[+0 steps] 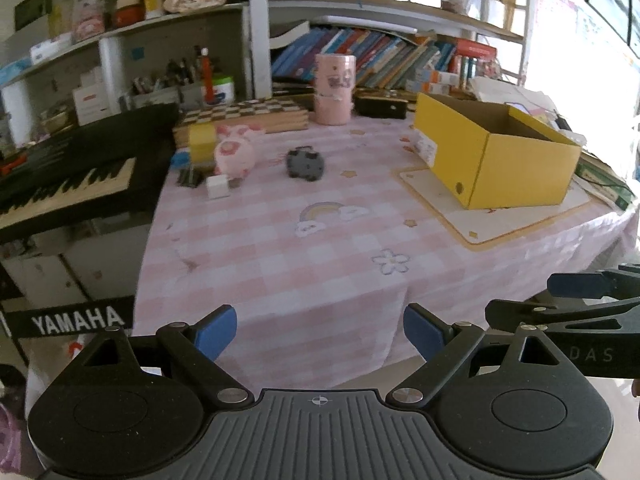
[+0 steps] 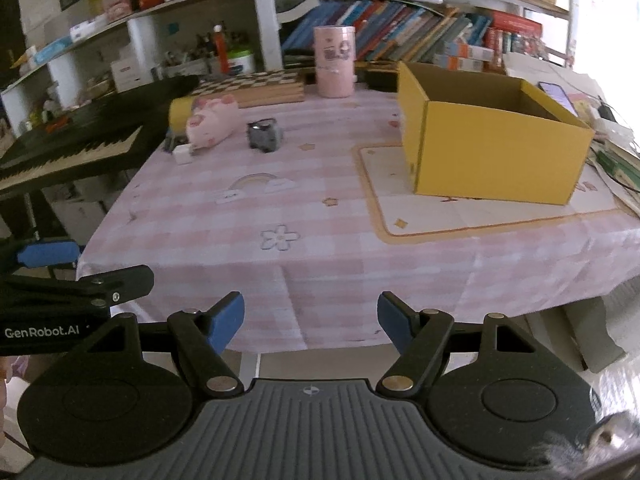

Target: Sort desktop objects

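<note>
An open yellow box (image 1: 496, 156) (image 2: 492, 144) stands on a cream mat at the table's right. At the far left lie a pink pig toy (image 1: 236, 150) (image 2: 212, 124), a dark grey toy (image 1: 305, 163) (image 2: 264, 134), a small white cube (image 1: 218, 187) (image 2: 183, 155), a yellow roll (image 1: 202, 142) and black clips (image 1: 190, 178). My left gripper (image 1: 320, 332) is open and empty, held before the table's front edge. My right gripper (image 2: 310, 322) is open and empty beside it; it also shows in the left wrist view (image 1: 576, 296).
A pink checked cloth (image 1: 320, 240) covers the table. A pink canister (image 1: 334, 88) and a chessboard box (image 1: 256, 114) stand at the back. A Yamaha keyboard (image 1: 68, 184) is left of the table. Bookshelves (image 1: 400, 56) rise behind. Books and cables lie right of the box.
</note>
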Demonstrator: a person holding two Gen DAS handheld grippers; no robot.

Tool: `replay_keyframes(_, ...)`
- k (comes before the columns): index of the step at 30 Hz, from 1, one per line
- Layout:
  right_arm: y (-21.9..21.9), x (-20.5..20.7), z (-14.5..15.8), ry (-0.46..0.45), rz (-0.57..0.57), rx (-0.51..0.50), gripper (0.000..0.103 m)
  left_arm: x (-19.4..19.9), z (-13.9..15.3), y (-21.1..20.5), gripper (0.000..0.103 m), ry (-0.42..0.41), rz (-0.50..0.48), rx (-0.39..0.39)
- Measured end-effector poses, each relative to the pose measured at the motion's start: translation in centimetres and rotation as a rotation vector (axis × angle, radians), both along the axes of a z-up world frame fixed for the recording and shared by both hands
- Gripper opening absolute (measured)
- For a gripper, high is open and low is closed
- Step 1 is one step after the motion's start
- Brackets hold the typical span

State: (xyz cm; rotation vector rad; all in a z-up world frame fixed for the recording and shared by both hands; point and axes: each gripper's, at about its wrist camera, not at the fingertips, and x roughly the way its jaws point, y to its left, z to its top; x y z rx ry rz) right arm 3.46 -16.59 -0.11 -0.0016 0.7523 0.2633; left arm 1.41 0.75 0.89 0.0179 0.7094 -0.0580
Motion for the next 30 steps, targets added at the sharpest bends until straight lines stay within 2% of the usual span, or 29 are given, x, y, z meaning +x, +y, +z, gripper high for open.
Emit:
replay_keyframes(11,3.4,0.6,0.0,-0.004,0.063,0.016,0.072,-1.0,0.0,2.9,0.093,-0.005,0.091,-0.004)
replay_keyframes(30,6.2,0.9,0.7,-0.025,0.103,0.007,0.073,-1.1,0.5,5.5,0.093,-0.037,0.13,-0.013)
